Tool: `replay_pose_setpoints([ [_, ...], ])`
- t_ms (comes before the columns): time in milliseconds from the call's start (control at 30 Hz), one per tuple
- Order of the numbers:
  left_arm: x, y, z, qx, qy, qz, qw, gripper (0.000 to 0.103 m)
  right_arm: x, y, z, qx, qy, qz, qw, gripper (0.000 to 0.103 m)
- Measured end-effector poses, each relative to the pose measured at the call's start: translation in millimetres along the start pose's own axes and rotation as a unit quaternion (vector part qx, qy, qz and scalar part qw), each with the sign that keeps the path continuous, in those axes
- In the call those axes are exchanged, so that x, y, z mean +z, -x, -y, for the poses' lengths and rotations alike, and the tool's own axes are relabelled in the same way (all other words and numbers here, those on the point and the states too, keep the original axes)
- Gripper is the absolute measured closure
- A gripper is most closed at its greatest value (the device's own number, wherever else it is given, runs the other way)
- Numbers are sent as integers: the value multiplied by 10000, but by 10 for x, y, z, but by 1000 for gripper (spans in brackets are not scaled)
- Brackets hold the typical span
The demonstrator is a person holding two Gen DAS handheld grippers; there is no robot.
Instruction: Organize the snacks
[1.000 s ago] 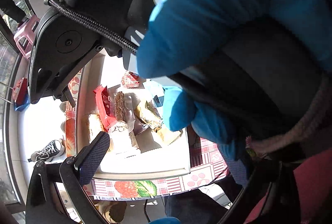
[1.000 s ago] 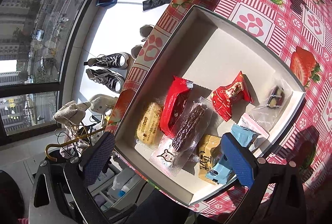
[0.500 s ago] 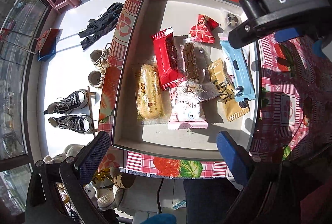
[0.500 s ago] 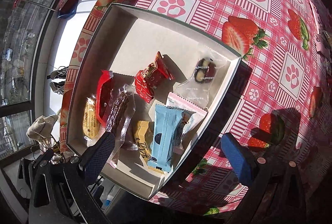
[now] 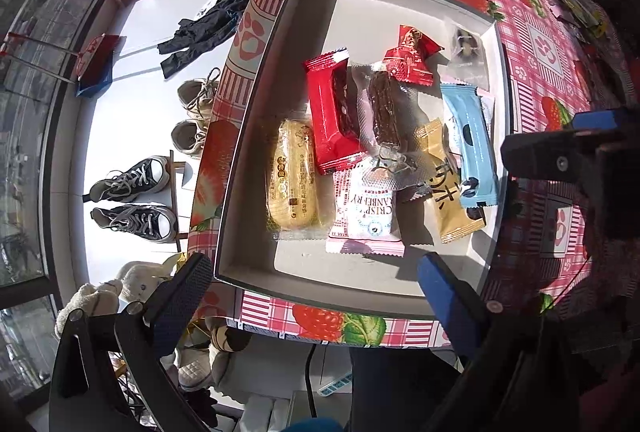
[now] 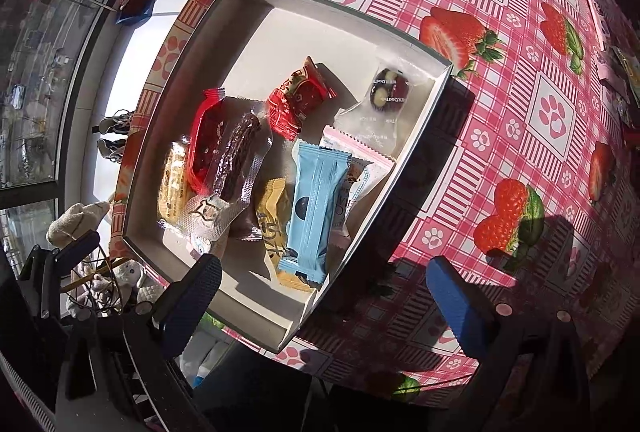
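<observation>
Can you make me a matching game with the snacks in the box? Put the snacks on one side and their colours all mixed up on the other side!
Snacks:
1. long bar nearest the right wall of the box
2. oval cake at the left of the pile
3. Crispy Cranberry packet
4. folded candy pouch near the middle

Colours:
A. pink and white
B. red
C. light blue
D. yellow

Pairs: 1-C, 2-D, 3-A, 4-B
</observation>
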State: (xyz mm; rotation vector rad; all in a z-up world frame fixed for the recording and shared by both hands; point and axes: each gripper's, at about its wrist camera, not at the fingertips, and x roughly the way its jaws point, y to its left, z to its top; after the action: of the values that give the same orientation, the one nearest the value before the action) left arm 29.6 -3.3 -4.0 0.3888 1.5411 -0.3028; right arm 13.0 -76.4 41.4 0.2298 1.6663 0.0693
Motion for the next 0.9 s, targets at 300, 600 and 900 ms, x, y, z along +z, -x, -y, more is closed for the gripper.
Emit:
replay_pose_setpoints([
  [300, 40, 57, 32, 75, -137, 76, 9998, 0, -72, 84, -13, 15, -92, 131, 9999, 0],
  [600, 27, -12, 21, -79, -76, -67, 9999, 0, -143, 34, -23, -43, -138, 47, 9999, 0],
  [900, 62, -37, 82, -34, -280, -104, 9995, 0, -250, -2, -50, -116, -56, 21, 9999, 0],
])
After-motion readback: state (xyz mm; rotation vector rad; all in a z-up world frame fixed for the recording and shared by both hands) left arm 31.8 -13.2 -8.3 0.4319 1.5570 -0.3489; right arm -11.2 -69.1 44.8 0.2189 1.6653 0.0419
